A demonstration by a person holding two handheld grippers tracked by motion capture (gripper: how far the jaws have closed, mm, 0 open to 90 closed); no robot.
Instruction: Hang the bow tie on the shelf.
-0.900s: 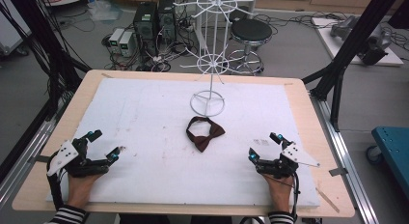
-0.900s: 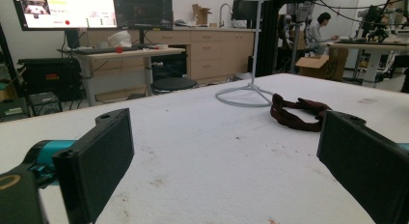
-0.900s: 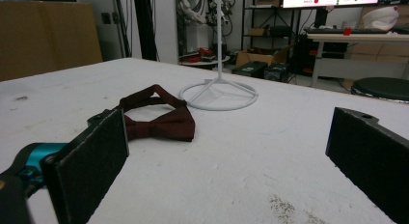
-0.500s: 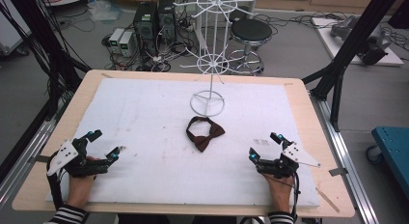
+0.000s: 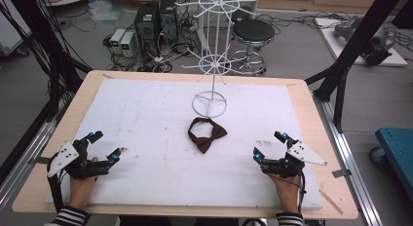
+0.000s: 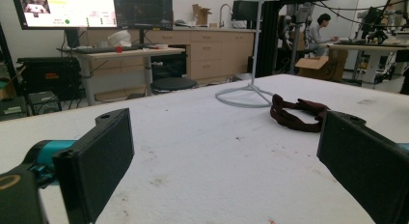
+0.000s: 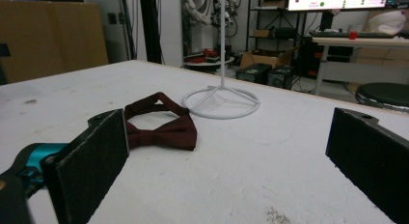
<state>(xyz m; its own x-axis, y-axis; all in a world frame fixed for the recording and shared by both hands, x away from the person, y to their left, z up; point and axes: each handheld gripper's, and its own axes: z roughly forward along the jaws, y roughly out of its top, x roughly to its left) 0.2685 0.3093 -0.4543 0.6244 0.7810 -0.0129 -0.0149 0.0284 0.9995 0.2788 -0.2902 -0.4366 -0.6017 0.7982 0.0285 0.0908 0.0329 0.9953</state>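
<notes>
Nothing was moved since earlier: both claws were kept parked, wide open and empty.
The bow tie (image 5: 206,135) was left ahead, between the left claw (image 5: 105,145) and the right claw (image 5: 269,144), for either's reach.

Hand-held gripper (image 6: 226,161) jaws wide apart; bow tie (image 6: 296,114) beyond, near rack base (image 6: 246,97).

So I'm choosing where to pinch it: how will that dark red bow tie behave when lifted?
The bow tie is probably floppy: its strap lies in a loose loop on the white mat, so it should dangle. It looks light and fabric-like, so unlikely to slip. The knot seems the firmest place.

Even indoor light, perhaps slightly soft
</notes>
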